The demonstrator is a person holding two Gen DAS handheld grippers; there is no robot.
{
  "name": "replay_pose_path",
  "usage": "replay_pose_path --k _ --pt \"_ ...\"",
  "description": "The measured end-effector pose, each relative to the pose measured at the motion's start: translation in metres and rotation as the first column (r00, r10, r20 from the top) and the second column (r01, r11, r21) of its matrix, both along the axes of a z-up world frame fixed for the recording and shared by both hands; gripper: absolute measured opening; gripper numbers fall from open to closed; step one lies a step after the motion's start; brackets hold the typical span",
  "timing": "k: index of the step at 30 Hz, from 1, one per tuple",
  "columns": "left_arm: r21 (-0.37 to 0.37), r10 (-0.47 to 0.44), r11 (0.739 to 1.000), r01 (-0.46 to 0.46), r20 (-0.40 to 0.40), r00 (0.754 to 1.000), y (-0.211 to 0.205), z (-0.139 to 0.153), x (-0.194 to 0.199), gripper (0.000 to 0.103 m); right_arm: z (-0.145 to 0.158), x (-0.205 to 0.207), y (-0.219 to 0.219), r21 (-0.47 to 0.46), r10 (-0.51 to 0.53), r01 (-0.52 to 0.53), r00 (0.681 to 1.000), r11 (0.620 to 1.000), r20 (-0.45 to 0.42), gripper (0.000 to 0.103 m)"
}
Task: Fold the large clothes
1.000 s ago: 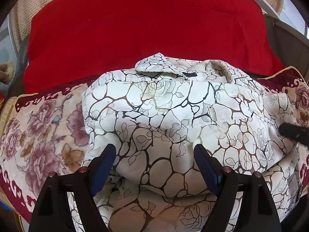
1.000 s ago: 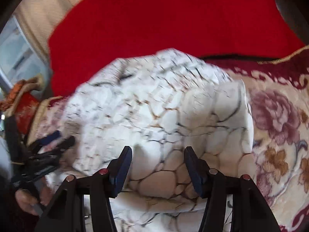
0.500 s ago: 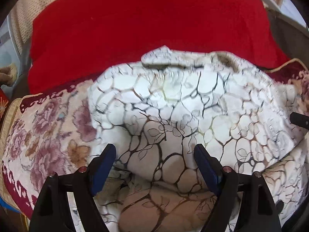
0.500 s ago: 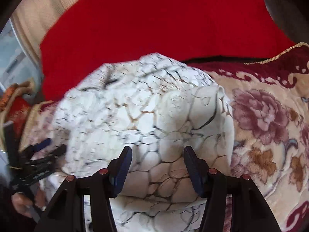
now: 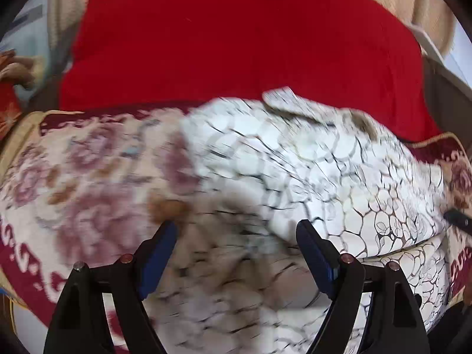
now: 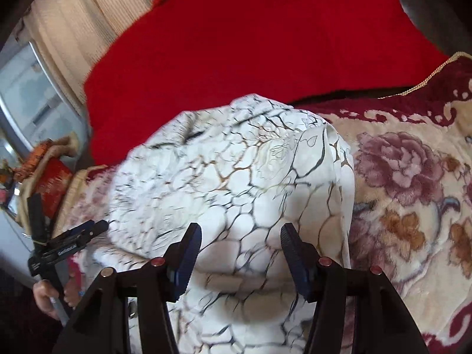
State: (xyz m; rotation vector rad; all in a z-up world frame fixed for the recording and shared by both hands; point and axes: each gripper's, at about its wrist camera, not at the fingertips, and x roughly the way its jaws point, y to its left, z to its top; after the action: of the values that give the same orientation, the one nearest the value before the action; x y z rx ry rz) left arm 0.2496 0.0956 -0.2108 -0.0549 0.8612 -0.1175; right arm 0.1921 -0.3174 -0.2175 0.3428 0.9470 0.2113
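Note:
A white garment (image 5: 339,177) with a black and gold crackle print lies bunched on a floral blanket (image 5: 73,177); its collar is at the far side. It also shows in the right wrist view (image 6: 236,183). My left gripper (image 5: 236,253) is open over the garment's near left part, blurred by motion. My right gripper (image 6: 240,253) is open over the garment's near right part, with cloth lying between the jaws. The left gripper shows at the left edge of the right wrist view (image 6: 85,233), held by a hand. The right gripper's tip shows at the right edge of the left wrist view (image 5: 457,219).
A red cloth (image 5: 236,44) covers the surface behind the blanket, also seen in the right wrist view (image 6: 250,44). A cream curtain (image 6: 73,29) and a window are at the back left. The floral blanket (image 6: 413,191) stretches to the right of the garment.
The left gripper has swung to the left, so the garment now sits to the right in its view. The right gripper has moved closer over the garment. Both stay open.

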Motion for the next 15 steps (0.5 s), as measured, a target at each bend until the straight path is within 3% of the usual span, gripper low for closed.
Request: replay_pose_path --k 5,10,15 --pt "-0.079 0.06 0.995 -0.058 0.027 0.998 0.04 0.014 -0.031 0.083 0.002 -0.032 -0.007 0.055 0.017 -0.019 0.999 0.998 0.028 0.064" --pt "-0.052 0.085 0.995 -0.085 0.01 0.996 0.06 0.004 -0.078 0.083 0.004 -0.065 -0.012 0.068 0.049 -0.051 0.998 0.996 0.031 0.07" --pt "0.003 0.09 0.996 -0.091 -0.084 0.992 0.078 -0.024 -0.117 0.083 -0.001 -0.09 -0.017 0.034 0.076 -0.076 0.997 0.997 -0.006 0.071"
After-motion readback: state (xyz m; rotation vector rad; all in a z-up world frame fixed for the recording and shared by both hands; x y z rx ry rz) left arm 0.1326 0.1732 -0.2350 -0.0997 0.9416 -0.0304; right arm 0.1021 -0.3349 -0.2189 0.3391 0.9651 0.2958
